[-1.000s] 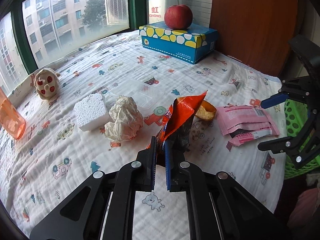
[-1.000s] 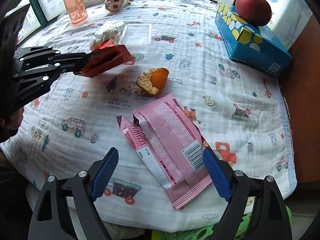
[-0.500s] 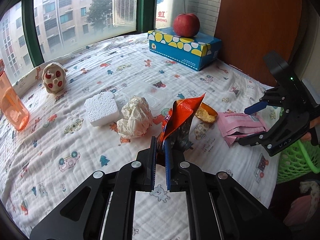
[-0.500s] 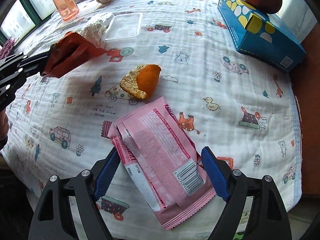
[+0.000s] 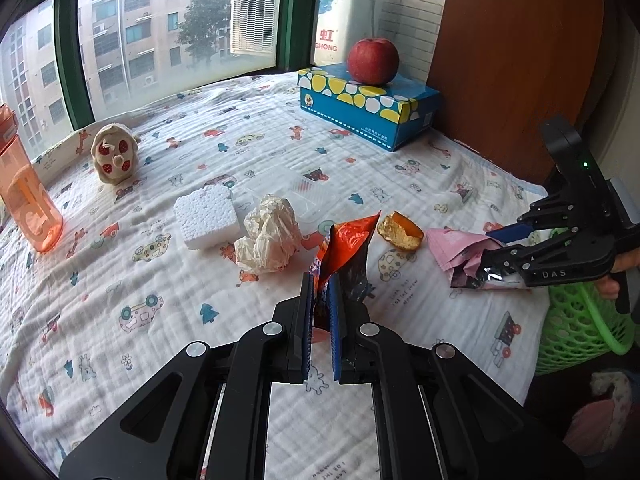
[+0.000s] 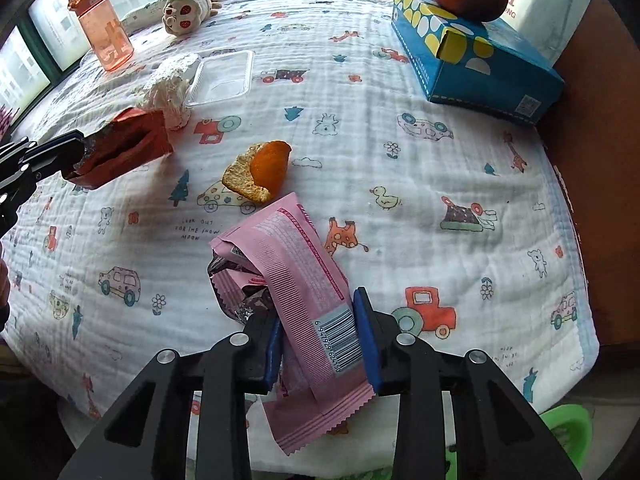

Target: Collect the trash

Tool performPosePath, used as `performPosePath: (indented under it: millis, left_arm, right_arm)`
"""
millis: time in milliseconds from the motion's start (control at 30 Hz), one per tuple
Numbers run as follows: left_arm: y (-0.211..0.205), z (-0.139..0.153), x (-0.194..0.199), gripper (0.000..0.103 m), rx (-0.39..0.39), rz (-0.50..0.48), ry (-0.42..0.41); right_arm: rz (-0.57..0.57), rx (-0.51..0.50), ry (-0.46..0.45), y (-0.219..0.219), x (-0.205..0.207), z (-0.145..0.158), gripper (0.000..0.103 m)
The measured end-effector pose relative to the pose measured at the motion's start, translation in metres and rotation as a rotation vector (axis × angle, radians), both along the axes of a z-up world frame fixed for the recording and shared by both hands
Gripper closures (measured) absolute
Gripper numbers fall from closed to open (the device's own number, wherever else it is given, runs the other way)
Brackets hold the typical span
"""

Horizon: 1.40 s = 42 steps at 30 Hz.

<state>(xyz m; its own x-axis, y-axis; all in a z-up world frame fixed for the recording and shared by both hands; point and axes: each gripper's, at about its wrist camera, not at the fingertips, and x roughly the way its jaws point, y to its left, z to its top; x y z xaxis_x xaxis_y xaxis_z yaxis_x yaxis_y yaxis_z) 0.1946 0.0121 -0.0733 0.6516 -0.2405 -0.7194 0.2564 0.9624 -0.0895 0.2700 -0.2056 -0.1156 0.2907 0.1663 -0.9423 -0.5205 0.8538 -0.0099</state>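
My left gripper (image 5: 319, 280) is shut on an orange snack wrapper (image 5: 346, 248) and holds it above the cloth; the wrapper also shows in the right wrist view (image 6: 124, 148). My right gripper (image 6: 320, 320) is shut on pink wrappers (image 6: 288, 264), crumpled between its blue pads; they also show in the left wrist view (image 5: 460, 256). An orange peel (image 6: 260, 172) lies on the table just beyond the pink wrappers. A crumpled paper ball (image 5: 268, 238), a white foam block (image 5: 206, 216) and a clear plastic tray (image 6: 222, 76) lie further back.
A green mesh basket (image 5: 576, 332) stands below the table's right edge. A blue tissue box (image 5: 368, 106) with a red apple (image 5: 373, 60) sits at the back right. An orange bottle (image 5: 24, 200) and a plush toy (image 5: 113, 154) stand at the left.
My right gripper has moved onto the pink wrappers and shut on them, bunching them up. My left gripper still holds the orange wrapper, drawn back a little.
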Motion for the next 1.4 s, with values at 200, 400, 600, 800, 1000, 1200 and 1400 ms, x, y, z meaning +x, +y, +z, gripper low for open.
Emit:
performPosePath:
  millis: [200,400,600,800,1000,1200,1400]
  left_arm:
    - [-0.002,0.012,-0.010,0.097,-0.012,-0.005,-0.017]
    - [-0.008,0.024,-0.024,0.097,-0.016,-0.025,-0.044]
    - [-0.006,0.028,-0.036,0.097,-0.023,-0.036,-0.050]
    - [0.001,0.013,-0.038,0.053,-0.036,-0.037,0.021]
    - [-0.004,-0.006,-0.023,0.025,-0.042,-0.075,0.093]
    - [-0.016,-0.030,0.000,0.017,-0.008,-0.111,0.165]
    - [-0.025,-0.050,0.013,0.017,0.037,-0.104,0.210]
  right_arm:
    - [-0.036,0.022,-0.065,0.000,-0.025,0.023,0.071]
    - [-0.108,0.060,-0.123,-0.004,-0.054,0.049,0.071]
    - [-0.155,0.085,-0.182,-0.012,-0.083,0.068,0.071]
    - [-0.171,0.130,-0.197,-0.016,-0.097,0.077,0.071]
    - [-0.196,0.176,-0.194,-0.022,-0.103,0.079,0.071]
    - [-0.207,0.193,-0.192,-0.027,-0.108,0.077,0.070]
    - [-0.224,0.214,-0.184,-0.032,-0.111,0.074,0.070]
